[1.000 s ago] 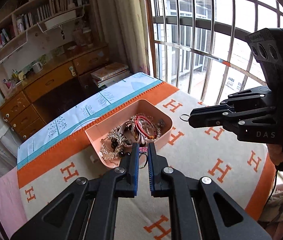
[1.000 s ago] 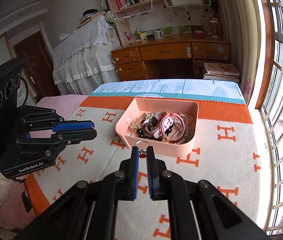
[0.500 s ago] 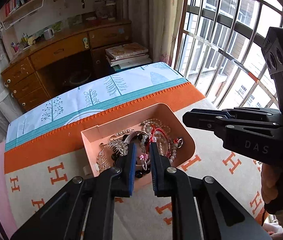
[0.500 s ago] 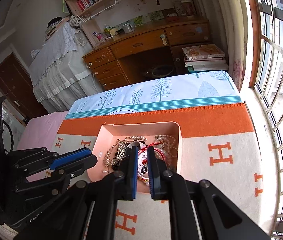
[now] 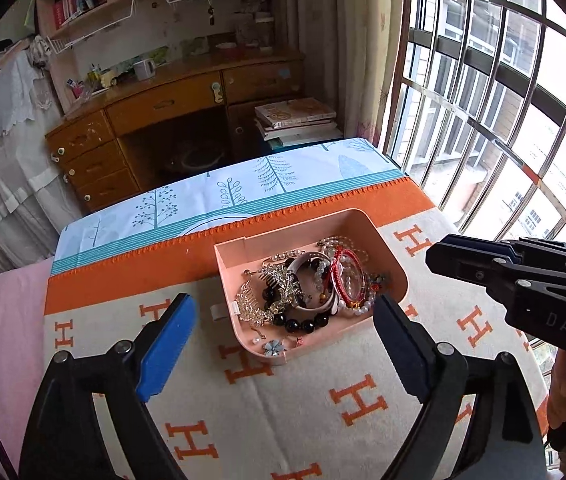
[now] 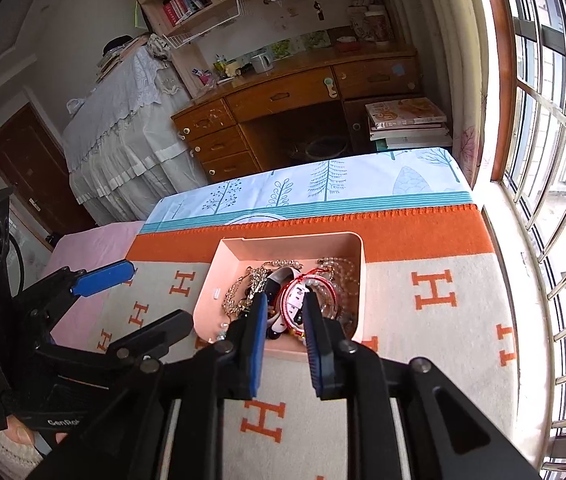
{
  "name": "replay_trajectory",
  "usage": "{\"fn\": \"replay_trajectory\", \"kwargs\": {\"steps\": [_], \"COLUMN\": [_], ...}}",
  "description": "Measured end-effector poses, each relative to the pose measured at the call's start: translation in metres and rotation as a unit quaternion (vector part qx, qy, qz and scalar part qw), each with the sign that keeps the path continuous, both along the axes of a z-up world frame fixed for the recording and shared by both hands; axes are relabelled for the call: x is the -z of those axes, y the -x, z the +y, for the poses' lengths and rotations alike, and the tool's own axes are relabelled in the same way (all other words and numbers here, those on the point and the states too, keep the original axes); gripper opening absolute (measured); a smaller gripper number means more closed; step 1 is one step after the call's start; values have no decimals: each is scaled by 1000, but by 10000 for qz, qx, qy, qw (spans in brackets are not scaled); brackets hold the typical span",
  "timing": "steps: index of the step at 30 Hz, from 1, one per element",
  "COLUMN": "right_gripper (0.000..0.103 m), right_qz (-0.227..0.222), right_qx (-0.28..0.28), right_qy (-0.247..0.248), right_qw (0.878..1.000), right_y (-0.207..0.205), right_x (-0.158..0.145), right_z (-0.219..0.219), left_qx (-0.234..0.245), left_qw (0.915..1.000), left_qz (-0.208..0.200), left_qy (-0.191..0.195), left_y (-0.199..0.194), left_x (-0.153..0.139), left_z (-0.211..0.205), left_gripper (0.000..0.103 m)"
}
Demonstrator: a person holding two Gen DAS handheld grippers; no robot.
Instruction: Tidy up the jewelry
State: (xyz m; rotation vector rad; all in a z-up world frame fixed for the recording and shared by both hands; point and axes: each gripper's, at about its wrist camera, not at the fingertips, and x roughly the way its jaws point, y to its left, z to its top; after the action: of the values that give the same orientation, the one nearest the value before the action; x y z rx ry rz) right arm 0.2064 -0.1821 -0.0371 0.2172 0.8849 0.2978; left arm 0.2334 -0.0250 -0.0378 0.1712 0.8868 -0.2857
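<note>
A pink tray (image 5: 387, 256) full of jewelry lies on the H-patterned blanket (image 5: 323, 420). In it are a red string bracelet (image 5: 347, 280), a black bead bracelet (image 5: 303, 322), a gold hair comb (image 5: 279, 284) and a small blue flower piece (image 5: 275, 346). My left gripper (image 5: 283, 300) hangs over the tray's near end, its jaws opening wide with nothing held. My right gripper (image 6: 285, 299) hovers above the tray (image 6: 283, 246). Its jaws are opening a little, with only the red bracelet (image 6: 299, 280) seen below through the gap. Each gripper shows in the other's view: right gripper (image 5: 437, 254), left gripper (image 6: 159, 294).
A small white clip (image 5: 217, 312) lies on the blanket just left of the tray. A blue tree-print cloth (image 5: 223, 196) covers the far end. Beyond stand a wooden desk (image 5: 171, 104) and stacked books (image 5: 295, 120). A barred window (image 5: 483, 100) runs along the right.
Both grippers moved in over the tray. The small ring with a red charm that they held between them is gone from their jaws. The left jaws spread wide, the right ones parted slightly.
</note>
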Motion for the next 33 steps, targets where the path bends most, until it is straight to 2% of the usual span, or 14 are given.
{"fn": "replay_trajectory", "kwargs": {"steps": [2, 5, 8, 10, 13, 17, 22, 27, 33], "right_gripper": [26, 32, 34, 37, 51, 59, 64, 65, 65], "right_qz": [-56, -177, -251, -259, -252, -418, -520, -731, -968], "right_qx": [11, 54, 53, 73, 158, 102, 147, 139, 54], "right_qy": [8, -7, 14, 52, 196, 310, 430, 487, 609], "right_qw": [10000, 9998, 9997, 9996, 9994, 9986, 9976, 9960, 9934], "right_y": [13, 34, 57, 72, 100, 140, 177, 202, 218], "right_x": [-5, -11, -12, -12, -12, -14, -20, -28, -32], "right_z": [1, 1, 4, 7, 14, 31, 44, 53, 66], "left_qx": [-223, -457, -742, -891, -1050, -1184, -1422, -1628, -1767], "left_qw": [9997, 9989, 9972, 9959, 9937, 9898, 9844, 9834, 9809], "left_qz": [64, 35, 17, -6, -62, -63, -229, -333, -526], "left_qy": [-92, -19, 70, 146, 395, 789, 1007, 725, 615], "left_y": [11, 35, 61, 82, 113, 154, 196, 215, 231], "left_x": [-1, -4, -5, -7, -11, -15, -21, -25, -33], "left_z": [6, 18, 31, 39, 50, 60, 73, 77, 79], "left_gripper": [89, 90, 102, 102, 102, 102, 102, 102, 102]}}
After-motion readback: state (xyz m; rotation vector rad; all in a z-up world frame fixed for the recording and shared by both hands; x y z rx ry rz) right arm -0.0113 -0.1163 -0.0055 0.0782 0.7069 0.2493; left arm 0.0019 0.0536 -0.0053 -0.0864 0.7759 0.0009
